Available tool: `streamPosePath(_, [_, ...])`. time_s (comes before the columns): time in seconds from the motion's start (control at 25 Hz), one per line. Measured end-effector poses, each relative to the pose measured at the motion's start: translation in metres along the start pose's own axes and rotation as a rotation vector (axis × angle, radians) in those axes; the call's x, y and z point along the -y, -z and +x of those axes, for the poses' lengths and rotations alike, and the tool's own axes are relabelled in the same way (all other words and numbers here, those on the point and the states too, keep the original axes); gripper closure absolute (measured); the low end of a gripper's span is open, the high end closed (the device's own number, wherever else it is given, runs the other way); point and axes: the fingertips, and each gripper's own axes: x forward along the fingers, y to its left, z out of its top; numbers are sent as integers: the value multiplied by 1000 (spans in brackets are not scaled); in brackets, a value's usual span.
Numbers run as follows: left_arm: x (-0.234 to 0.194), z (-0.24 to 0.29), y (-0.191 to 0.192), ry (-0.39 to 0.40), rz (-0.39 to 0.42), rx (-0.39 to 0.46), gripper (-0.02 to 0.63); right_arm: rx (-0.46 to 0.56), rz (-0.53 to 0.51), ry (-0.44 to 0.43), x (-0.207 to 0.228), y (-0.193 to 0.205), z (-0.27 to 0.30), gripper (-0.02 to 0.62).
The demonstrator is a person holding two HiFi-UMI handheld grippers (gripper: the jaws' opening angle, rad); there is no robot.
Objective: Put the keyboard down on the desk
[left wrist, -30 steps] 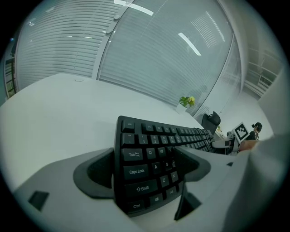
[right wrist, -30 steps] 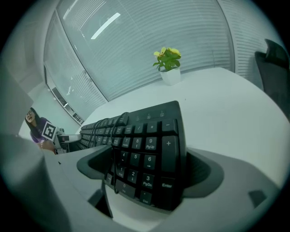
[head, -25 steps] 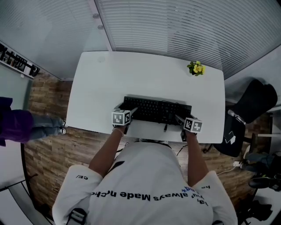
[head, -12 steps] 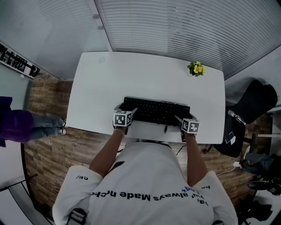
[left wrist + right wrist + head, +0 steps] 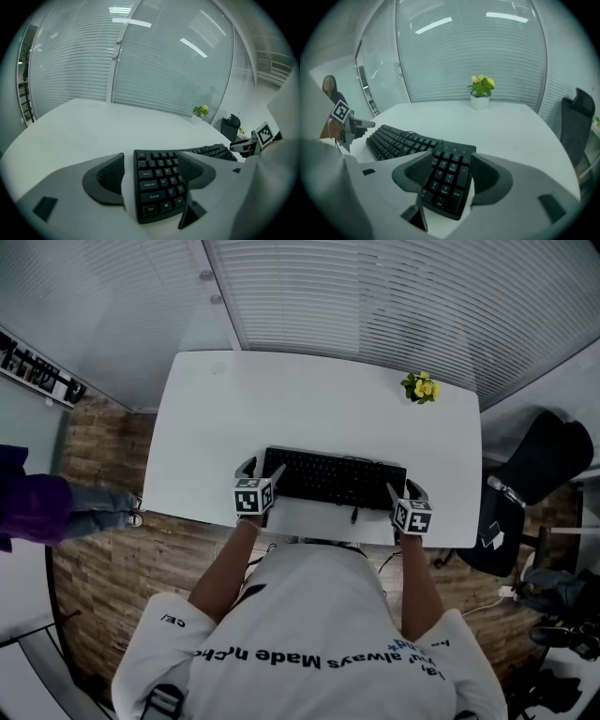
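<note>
The jaws of the left gripper [image 5: 154,165] and the right gripper [image 5: 450,171], clamped on the keyboard [image 5: 336,478] before, are now spread apart around its ends. The keyboard is laid flat on the desk [image 5: 309,399], and both grippers are drawn back slightly.

Black keyboard [image 5: 336,478] with white key legends, on a plain white tabletop [image 5: 281,399]. At the far right corner, a plant [image 5: 419,387] with yellow flowers and green leaves in a white pot [image 5: 478,102]. Left gripper [image 5: 261,468] and right gripper [image 5: 405,489]: pale grey bodies, dark grey pads [image 5: 105,176], cubes [image 5: 248,498] of black-and-white square markers. Floor [image 5: 103,549]: brown wood planks.
</note>
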Motion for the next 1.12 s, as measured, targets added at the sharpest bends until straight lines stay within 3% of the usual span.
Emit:
streamPosePath(0.16, [10, -19, -29, -3, 35, 99, 360, 82, -64, 1, -7, -31, -21, 407])
streamPosePath(0.4, [50, -48, -77, 94, 83, 223, 471, 209, -99, -57, -31, -82, -58, 493])
streamPosePath(0.88, [125, -120, -159, 278, 182, 432, 558, 390, -184, -178, -97, -159, -137, 558])
streamPosePath(1.12, [155, -157, -190, 364, 185, 513, 572, 464, -217, -239, -125, -189, -171, 580])
